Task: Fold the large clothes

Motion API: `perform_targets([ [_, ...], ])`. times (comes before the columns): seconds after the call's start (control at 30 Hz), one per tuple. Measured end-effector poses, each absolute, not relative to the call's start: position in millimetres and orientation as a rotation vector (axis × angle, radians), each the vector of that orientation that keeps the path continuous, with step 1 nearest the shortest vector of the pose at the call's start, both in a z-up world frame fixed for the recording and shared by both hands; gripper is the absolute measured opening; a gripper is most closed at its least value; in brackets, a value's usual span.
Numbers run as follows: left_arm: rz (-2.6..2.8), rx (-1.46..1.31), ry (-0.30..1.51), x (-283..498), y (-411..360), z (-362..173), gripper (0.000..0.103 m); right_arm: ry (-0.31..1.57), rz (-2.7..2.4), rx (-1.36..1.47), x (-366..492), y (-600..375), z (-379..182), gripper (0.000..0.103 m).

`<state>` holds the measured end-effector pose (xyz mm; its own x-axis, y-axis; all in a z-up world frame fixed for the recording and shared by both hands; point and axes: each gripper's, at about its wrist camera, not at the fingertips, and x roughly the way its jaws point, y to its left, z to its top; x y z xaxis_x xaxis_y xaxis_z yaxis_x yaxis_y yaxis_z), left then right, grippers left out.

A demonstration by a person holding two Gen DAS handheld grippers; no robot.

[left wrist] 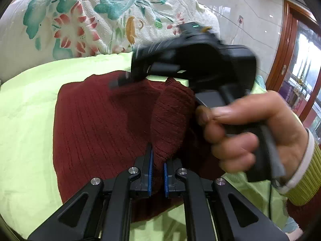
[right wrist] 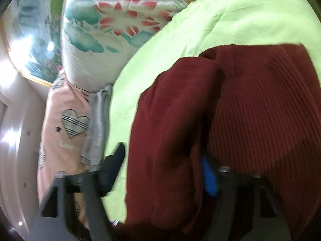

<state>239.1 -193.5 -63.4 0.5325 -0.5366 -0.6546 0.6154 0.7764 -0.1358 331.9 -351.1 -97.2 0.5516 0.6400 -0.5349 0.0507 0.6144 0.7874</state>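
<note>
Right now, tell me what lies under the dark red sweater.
The dark red sweater lies on a light green sheet, which shows around its edges. Anything beneath the sweater's middle is covered, so I cannot tell.

The sweater (left wrist: pixel 96 120) lies on the sheet (left wrist: pixel 30 110), the quilt (left wrist: pixel 80 20) heaped behind it.

Both our wrist cams ride just behind their fingers, angled down, close over the maroon sweater (left wrist: pixel 96 124) on the green sheet (right wrist: pixel 230 20). Shared: sweater, sheet, floral quilt (left wrist: pixel 90 20).
</note>
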Motion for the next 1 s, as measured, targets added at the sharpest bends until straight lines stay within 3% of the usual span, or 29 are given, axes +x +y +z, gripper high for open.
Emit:
perform_targets([
  [0.07, -0.700, 0.110, 0.736, 238.4, -195.2, -58.0, 0.007, 0.924, 0.410, 0.873, 331.5, -357.9, -97.2, 0.019],
  [0.17, -0.741, 0.106, 0.698, 222.9, -199.2, -43.2, 0.007, 0.809, 0.423, 0.833, 308.3, -370.3, -70.8, 0.017],
  [0.3, -0.826, 0.100, 0.697, 214.7, -220.8, -39.3, 0.007, 0.697, 0.380, 0.743, 267.5, -393.2, -43.8, 0.017],
  [0.53, -0.877, 0.079, 0.849, 225.6, -251.0, -85.5, 0.007, 0.802, 0.243, 0.778, 251.7, -427.7, -99.4, 0.017],
  [0.67, -0.877, 0.075, 0.846, 227.3, -246.9, -85.1, 0.007, 0.771, 0.251, 0.791, 246.7, -431.2, -98.5, 0.018],
  [0.73, -0.862, 0.089, 0.856, 229.7, -246.8, -87.0, 0.010, 0.777, 0.244, 0.804, 248.8, -430.8, -99.4, 0.024],
  [0.8, -0.858, 0.083, 0.874, 232.9, -244.7, -88.0, 0.011, 0.780, 0.244, 0.821, 248.2, -432.2, -101.8, 0.025],
  [0.87, -0.860, 0.069, 0.881, 224.3, -239.0, -83.6, 0.018, 0.778, 0.232, 0.811, 242.8, -431.1, -98.9, 0.025],
  [0.93, -0.871, 0.055, 0.885, 218.5, -231.4, -78.5, 0.037, 0.783, 0.209, 0.774, 235.8, -427.8, -92.6, 0.026],
  [1.0, -0.879, 0.035, 0.884, 209.4, -219.7, -70.2, 0.047, 0.792, 0.189, 0.742, 230.3, -424.8, -86.7, 0.033],
])
